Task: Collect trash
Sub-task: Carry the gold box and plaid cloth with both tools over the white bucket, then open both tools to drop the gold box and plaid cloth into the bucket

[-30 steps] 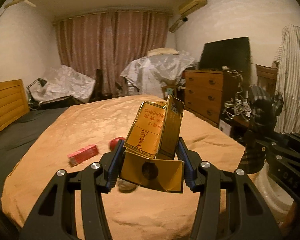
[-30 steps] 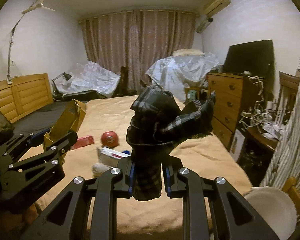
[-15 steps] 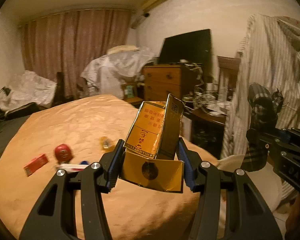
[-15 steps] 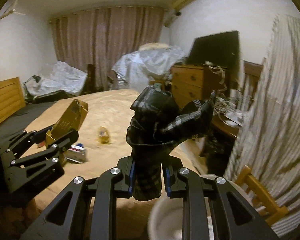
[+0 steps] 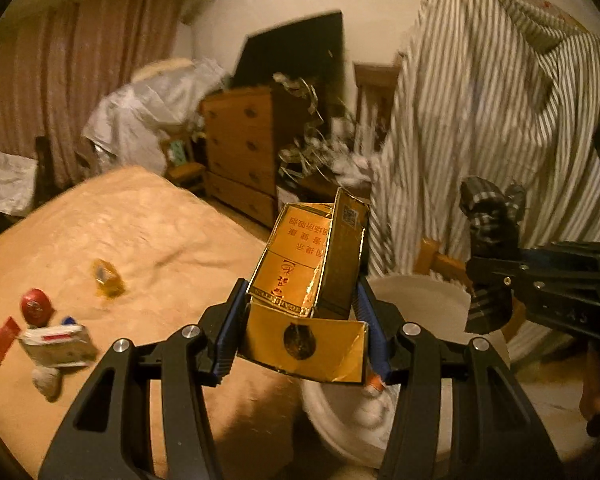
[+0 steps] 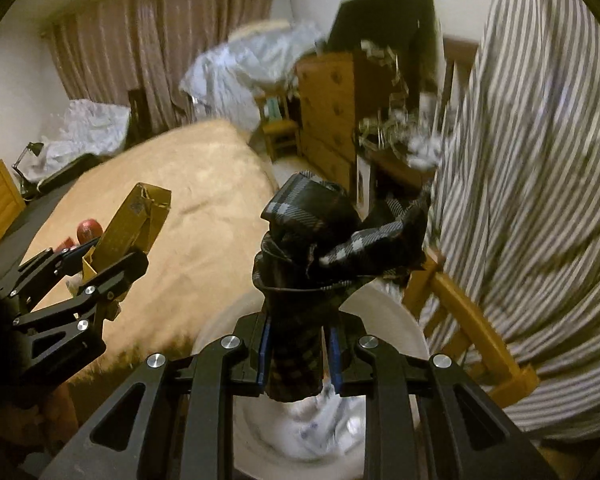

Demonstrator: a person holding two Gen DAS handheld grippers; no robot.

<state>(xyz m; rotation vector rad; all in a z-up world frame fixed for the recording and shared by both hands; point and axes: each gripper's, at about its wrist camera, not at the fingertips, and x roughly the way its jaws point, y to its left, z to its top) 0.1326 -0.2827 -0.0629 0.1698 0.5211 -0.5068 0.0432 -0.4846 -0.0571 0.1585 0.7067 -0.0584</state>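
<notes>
Left wrist view: left gripper [image 5: 304,320] partly open, fingers [image 5: 230,332] clamped on the sides of a gold cardboard carton [image 5: 312,276] with its top flap torn open. Carton upright, held over the edge where the bed with the tan cover [image 5: 140,232] meets a round white plastic bin [image 5: 416,292] on the floor. Bin holds some pale crumpled trash; details blurred. On the bed, well left of the carton: a small amber wrapper [image 5: 107,282], a red round object [image 5: 36,306], a flat red packet [image 5: 3,342], a white box with a red stripe [image 5: 58,344], and a pale crumpled wad [image 5: 48,380] just beside the box. At right, the right gripper [image 5: 490,292] comes in from the side, holding a dark plaid cloth bundle [image 5: 490,216] above the far side of the bin. Behind it, a grey-and-white striped sheet [image 5: 480,100] draped over furniture; a wooden chest of drawers [image 5: 244,148] further back.

Right wrist view: right gripper [image 6: 296,354] nearly closed, fingers [image 6: 262,350] pinching the lower part of the plaid bundle [image 6: 320,248], which stands up and flares out above them. White bin [image 6: 400,320] directly below, white crumpled material inside. Left gripper [image 6: 100,276] at left holds the gold carton [image 6: 136,220] tilted, over the bed [image 6: 180,208] near its edge. Wooden chair frame [image 6: 472,316] just right of the bin, under the striped sheet [image 6: 540,160].
</notes>
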